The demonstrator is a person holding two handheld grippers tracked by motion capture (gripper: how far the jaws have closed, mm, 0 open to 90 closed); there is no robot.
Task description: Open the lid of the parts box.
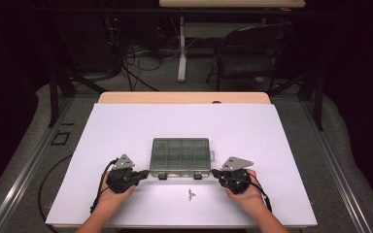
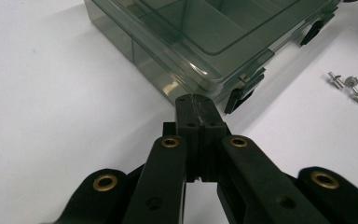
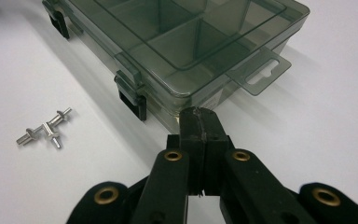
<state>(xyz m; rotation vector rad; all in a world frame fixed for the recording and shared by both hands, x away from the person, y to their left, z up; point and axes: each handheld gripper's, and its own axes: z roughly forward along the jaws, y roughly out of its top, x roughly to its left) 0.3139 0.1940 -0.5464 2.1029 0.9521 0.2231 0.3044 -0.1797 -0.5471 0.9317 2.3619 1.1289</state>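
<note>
At the tabletop's [image 1: 126, 126] middle sits the compartment box [image 1: 180, 157], light, stiff, slick clear plastic; left gripper [image 1: 145, 173] and right gripper [image 1: 213, 172], jaws together and empty, flank its near corners; best held by its side walls.

Both hands sit low near the table's front edge, forearms coming in from below. Left gripper [image 1: 146, 173] and right gripper [image 1: 214, 172] point inward at each other, jaws pinched together on nothing.

Left gripper [image 2: 196, 100]: jaws closed, empty, tips at the corner of the closed box [image 2: 200, 42]. Rivets [image 2: 348, 86] lie nearby on the tabletop [image 2: 51, 116].
</note>
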